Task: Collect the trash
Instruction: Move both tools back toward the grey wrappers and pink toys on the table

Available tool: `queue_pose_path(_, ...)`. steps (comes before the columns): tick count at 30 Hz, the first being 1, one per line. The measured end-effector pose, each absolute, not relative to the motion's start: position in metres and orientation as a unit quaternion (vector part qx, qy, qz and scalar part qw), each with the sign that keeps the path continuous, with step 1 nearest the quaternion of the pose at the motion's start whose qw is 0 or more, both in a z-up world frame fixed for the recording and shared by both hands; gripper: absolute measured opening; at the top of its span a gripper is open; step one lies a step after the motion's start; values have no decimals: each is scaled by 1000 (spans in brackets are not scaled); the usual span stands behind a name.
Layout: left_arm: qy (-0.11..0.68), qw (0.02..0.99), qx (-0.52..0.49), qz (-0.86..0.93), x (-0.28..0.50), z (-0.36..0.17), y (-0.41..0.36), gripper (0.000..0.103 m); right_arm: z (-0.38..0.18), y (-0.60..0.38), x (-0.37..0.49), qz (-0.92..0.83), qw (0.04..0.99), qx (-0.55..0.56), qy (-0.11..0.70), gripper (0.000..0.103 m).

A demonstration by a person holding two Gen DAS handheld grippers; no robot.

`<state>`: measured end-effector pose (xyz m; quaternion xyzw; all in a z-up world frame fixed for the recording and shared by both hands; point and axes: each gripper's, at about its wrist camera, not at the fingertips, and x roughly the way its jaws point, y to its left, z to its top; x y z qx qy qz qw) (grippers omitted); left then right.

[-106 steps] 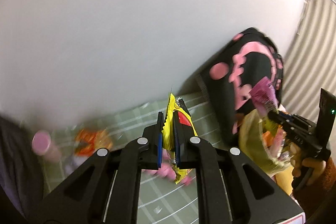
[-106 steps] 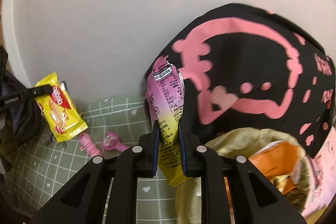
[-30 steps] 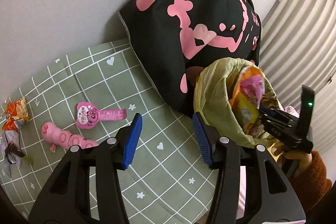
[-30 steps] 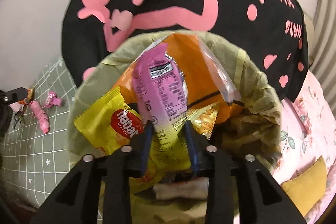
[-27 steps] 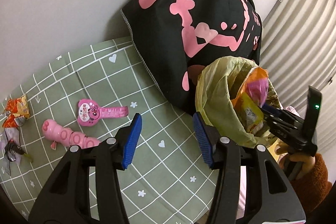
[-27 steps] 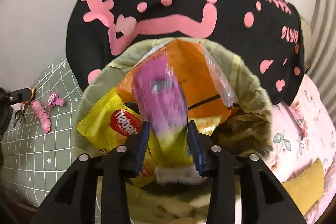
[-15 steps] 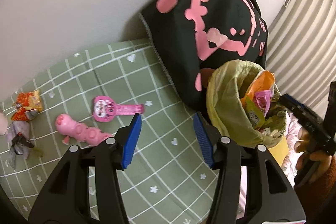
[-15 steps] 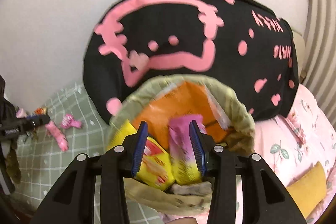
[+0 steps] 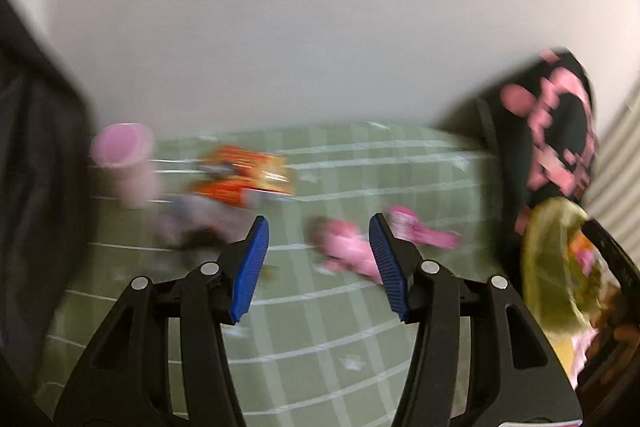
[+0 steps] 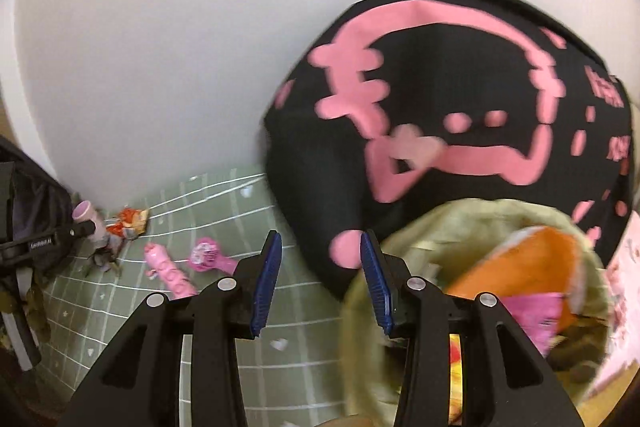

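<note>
Both tools are standing apart and are holding nothing. The left tool [image 9: 318, 265] is pointing down at a slant toward the green checked cloth [image 9: 360, 359], and its picture is blurred. I judge that it is going for the next piece of trash. The orange wrapper [image 9: 244, 179] is lying ahead of this tool and to its left, beside a pink cup [image 9: 124, 163], with some grey crumpled scraps [image 9: 192, 223] just in front of the left blue pad. Two pink toys [image 9: 348, 251] are lying ahead, near the right pad; whether they count as trash I cannot tell.

The right tool [image 10: 320, 279] is also tilting downward, and no thing is between its pads. The yellow-green trash bag [image 10: 360, 339] is sitting just to the right of this tool and partly under it, with an orange packet [image 10: 532, 267] and a pink packet [image 10: 532, 311] inside. The bag is leaning against a black cushion with pink print [image 10: 460, 107], which is probably keeping its mouth upward so that wrappers drop in easily. The hand holding each tool is hardly showing here.
</note>
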<state>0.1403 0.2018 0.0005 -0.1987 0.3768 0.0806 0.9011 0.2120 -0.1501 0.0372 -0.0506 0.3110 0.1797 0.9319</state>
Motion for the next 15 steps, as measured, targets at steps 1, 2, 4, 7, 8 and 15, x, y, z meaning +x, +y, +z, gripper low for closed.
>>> queue_pose_path(1,375,899,-201,98,137,-2,213,50,35,-144,214,185,930,-52,313,39)
queue_pose_path(2,376,897,-203,111,132,-5,221,50,32,-137,216,191,928,-54,315,39)
queue_pose_path(4,381,890,-211,138,128,-13,239,50,27,-122,219,204,923,-59,320,39)
queue_pose_path(7,396,877,-217,163,128,-27,258,51,22,-108,222,216,919,-63,324,39)
queue_pose_path(8,401,873,-220,167,130,-32,263,53,19,-104,223,219,917,-64,326,39)
queue_pose_path(15,440,863,-181,173,157,-56,257,54,2,-87,232,227,909,-73,343,39)
